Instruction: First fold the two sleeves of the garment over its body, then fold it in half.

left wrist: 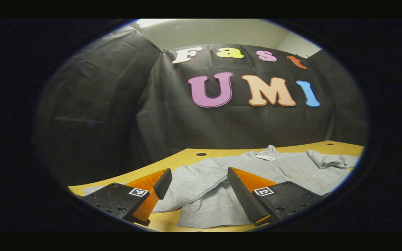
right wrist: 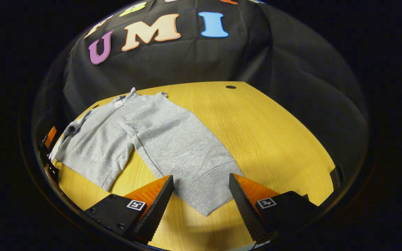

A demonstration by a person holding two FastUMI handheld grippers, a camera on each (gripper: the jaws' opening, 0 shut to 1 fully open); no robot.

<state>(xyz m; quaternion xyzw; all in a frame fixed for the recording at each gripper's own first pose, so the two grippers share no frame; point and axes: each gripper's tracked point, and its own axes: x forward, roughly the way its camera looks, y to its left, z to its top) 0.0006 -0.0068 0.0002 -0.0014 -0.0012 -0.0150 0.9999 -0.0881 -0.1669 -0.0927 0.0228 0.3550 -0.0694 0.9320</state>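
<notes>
My wooden table [right wrist: 274, 132] holds the grey sweatshirt [right wrist: 173, 139], lying flat. I think one sleeve [right wrist: 98, 158] is already folded over the body. The other sleeve [left wrist: 330, 160] looks bunched up, so I can't tell if it's done. Folding in half is still left. My right tongs [right wrist: 201, 195] hang wide apart, holding nothing, over the bottom hem. My left tongs [left wrist: 197, 188] are wide apart too, above the folded sleeve.

Left gripper view sits low, right gripper view higher; both face the table [right wrist: 274, 139].
</notes>
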